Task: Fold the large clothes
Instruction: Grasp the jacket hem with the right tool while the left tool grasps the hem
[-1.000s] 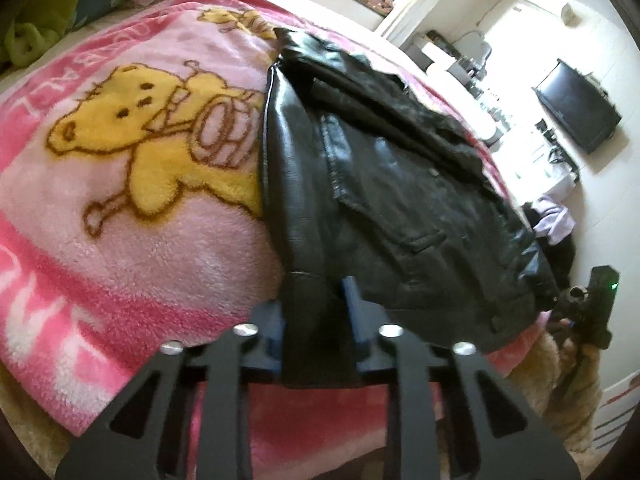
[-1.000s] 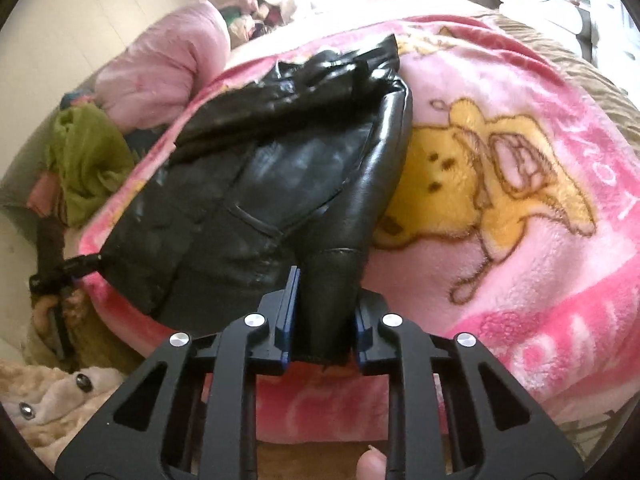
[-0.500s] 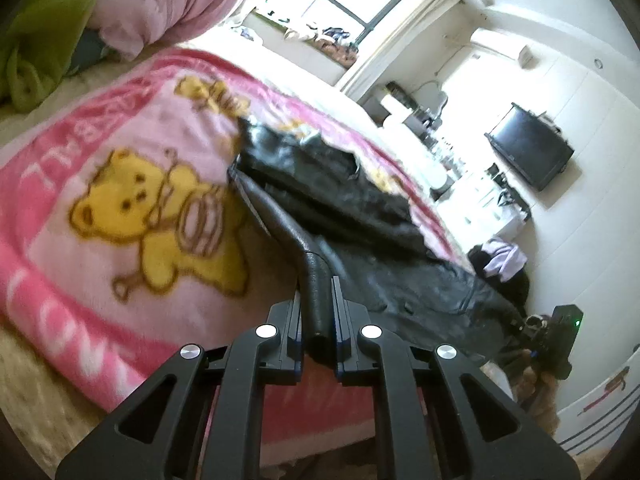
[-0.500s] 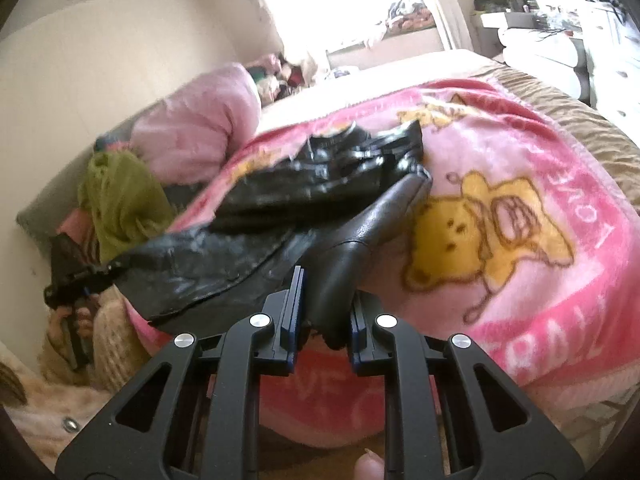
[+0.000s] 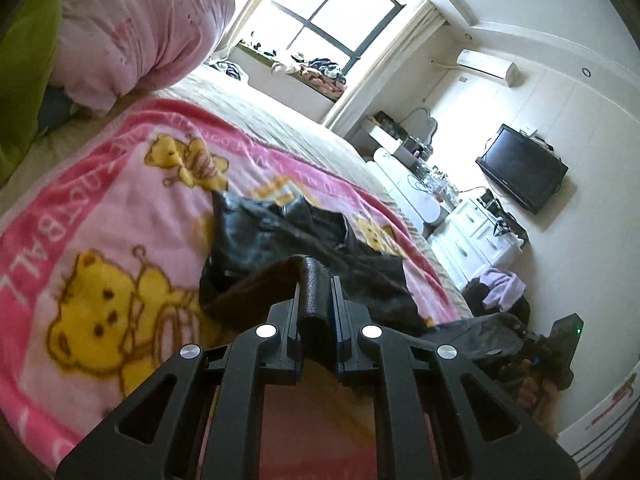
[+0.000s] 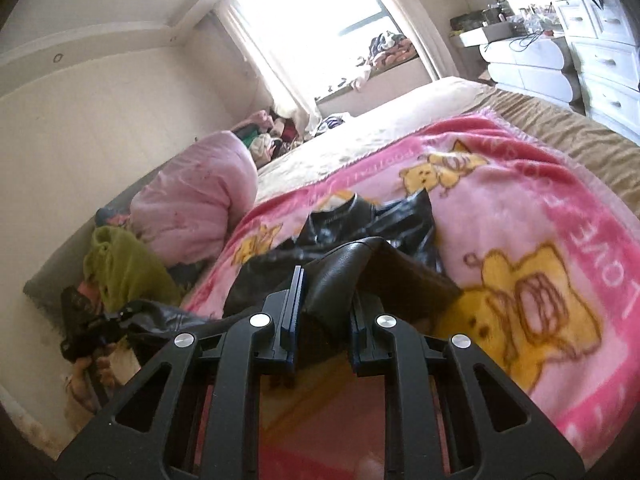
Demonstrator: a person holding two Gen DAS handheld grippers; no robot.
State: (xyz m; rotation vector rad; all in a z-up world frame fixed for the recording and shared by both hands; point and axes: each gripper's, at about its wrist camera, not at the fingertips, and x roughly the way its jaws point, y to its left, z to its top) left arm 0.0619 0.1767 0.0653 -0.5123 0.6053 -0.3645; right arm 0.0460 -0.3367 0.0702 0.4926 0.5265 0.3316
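Observation:
A black leather jacket (image 5: 280, 232) lies on a pink bear-print blanket (image 5: 100, 240) on the bed. My left gripper (image 5: 316, 300) is shut on the end of one black sleeve (image 5: 314, 288) and holds it lifted above the blanket. My right gripper (image 6: 324, 300) is shut on the other sleeve (image 6: 340, 272), also lifted; the jacket body (image 6: 360, 220) lies beyond it. The sleeves bend back from the jaws toward the jacket. The jacket's near hem is hidden behind the grippers.
A pink quilt (image 5: 132, 28) and a green cloth (image 6: 120, 268) lie at the head side. A window (image 5: 332, 16), white drawers (image 5: 476, 232) and a wall TV (image 5: 520, 172) stand beyond the bed. A tan sheet (image 6: 580, 136) borders the blanket.
Both grippers have risen and pulled back with the sleeves, which now hang lifted and folded over instead of lying flat. The jacket looks farther away and bunched.

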